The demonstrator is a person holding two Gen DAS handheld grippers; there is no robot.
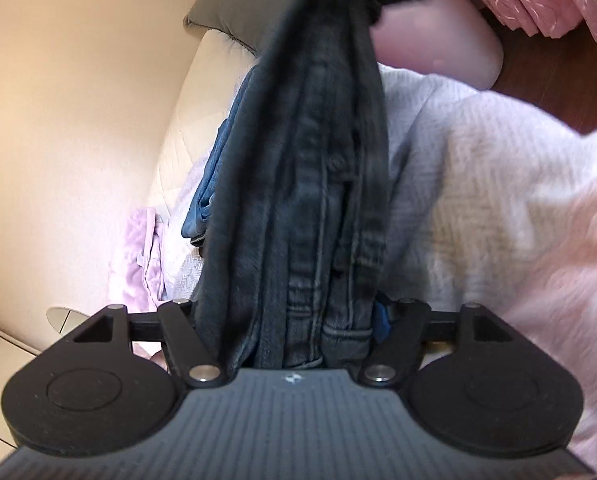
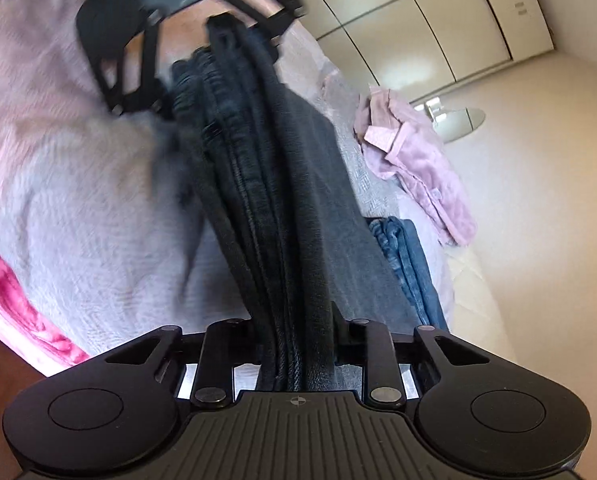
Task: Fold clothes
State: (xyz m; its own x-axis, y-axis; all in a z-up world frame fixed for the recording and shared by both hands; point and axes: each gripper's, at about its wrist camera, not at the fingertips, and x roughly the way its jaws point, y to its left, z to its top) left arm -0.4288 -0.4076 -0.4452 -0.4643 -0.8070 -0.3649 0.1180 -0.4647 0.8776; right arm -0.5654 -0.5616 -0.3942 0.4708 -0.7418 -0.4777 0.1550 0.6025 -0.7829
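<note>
A pair of dark grey jeans (image 1: 306,168) is stretched in the air between my two grippers, bunched into long folds above the bed. My left gripper (image 1: 294,320) is shut on one end of the jeans. My right gripper (image 2: 298,344) is shut on the other end (image 2: 266,200). The left gripper also shows at the top of the right wrist view (image 2: 202,28), holding the far end. The fingertips of both grippers are hidden by the cloth.
A pale lilac bedspread (image 1: 478,184) covers the bed below. Blue jeans (image 2: 406,264) and a lilac shirt (image 2: 414,156) lie on it near the wall side. A pink patterned blanket (image 2: 14,300), a grey pillow (image 1: 222,20) and wardrobe doors (image 2: 450,20) are around.
</note>
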